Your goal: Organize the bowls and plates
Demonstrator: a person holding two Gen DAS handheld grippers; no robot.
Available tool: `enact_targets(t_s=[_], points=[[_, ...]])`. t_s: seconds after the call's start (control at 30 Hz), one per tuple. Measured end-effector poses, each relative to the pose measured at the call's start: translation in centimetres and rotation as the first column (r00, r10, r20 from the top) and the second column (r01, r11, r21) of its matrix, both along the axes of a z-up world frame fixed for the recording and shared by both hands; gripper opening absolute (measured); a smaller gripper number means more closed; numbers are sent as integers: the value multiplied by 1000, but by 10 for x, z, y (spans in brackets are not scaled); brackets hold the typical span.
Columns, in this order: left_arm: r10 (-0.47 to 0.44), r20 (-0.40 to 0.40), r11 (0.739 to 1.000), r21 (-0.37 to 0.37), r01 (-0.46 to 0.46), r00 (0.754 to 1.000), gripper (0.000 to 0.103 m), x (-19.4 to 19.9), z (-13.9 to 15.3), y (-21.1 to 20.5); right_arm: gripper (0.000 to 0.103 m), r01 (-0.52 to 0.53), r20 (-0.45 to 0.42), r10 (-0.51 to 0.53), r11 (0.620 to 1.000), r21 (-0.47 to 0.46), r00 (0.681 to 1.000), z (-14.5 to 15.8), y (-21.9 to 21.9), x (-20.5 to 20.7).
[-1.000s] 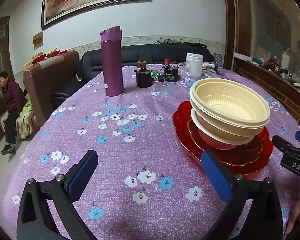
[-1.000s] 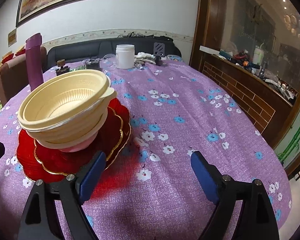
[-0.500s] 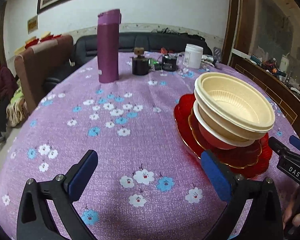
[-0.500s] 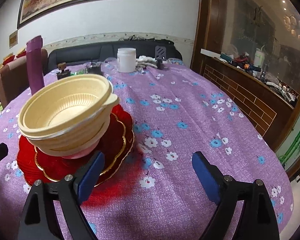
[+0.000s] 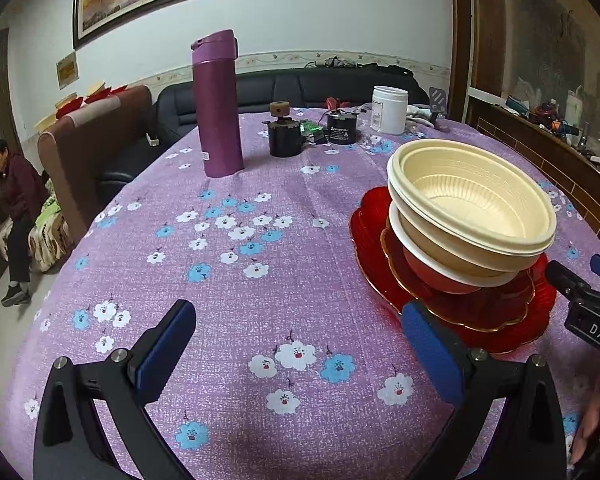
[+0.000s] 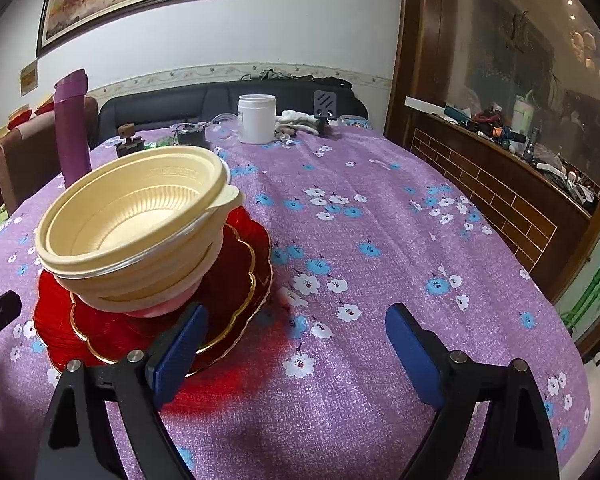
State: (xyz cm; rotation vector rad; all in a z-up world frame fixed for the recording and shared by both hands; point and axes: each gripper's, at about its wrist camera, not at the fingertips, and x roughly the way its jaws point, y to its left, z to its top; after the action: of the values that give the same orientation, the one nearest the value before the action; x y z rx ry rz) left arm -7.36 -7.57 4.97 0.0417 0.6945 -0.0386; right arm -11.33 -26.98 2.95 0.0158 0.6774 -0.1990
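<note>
Cream bowls (image 5: 472,200) (image 6: 132,216) are nested on a red-and-white bowl (image 5: 440,276), all stacked on red gold-rimmed plates (image 5: 480,308) (image 6: 236,272). My left gripper (image 5: 296,344) is open and empty over bare cloth, with the stack just beyond its right finger. My right gripper (image 6: 296,344) is open and empty too; the stack lies by its left finger. The right gripper's body (image 5: 588,308) shows at the left wrist view's right edge.
A round table under purple flowered cloth (image 5: 260,272) (image 6: 380,240) carries a tall purple flask (image 5: 218,104), black jars (image 5: 286,136), and a white tub (image 5: 389,110) (image 6: 257,118) at the far side. A sofa and chair stand behind; a person sits far left (image 5: 16,200).
Both grippers shifted slightly, so the stack sits a little nearer and higher in each view. Both stay open; nothing was taken hold of or moved.
</note>
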Motion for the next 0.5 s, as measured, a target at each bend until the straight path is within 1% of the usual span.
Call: enact_targets(t_s=[0.13, 0.4, 0.5], points=[[16, 0, 1000, 22, -16, 1000, 103, 1, 0, 0, 93, -1, -1, 1, 1000, 9, 1000, 0, -1, 1], [42, 7, 994, 98, -42, 999, 103, 0, 0, -5, 93, -4, 10, 3, 1000, 20, 1000, 0, -2, -1], [51, -5, 992, 119, -50, 999, 103, 0, -1, -4, 93, -5, 8, 5, 1000, 23, 1000, 0, -3, -1]])
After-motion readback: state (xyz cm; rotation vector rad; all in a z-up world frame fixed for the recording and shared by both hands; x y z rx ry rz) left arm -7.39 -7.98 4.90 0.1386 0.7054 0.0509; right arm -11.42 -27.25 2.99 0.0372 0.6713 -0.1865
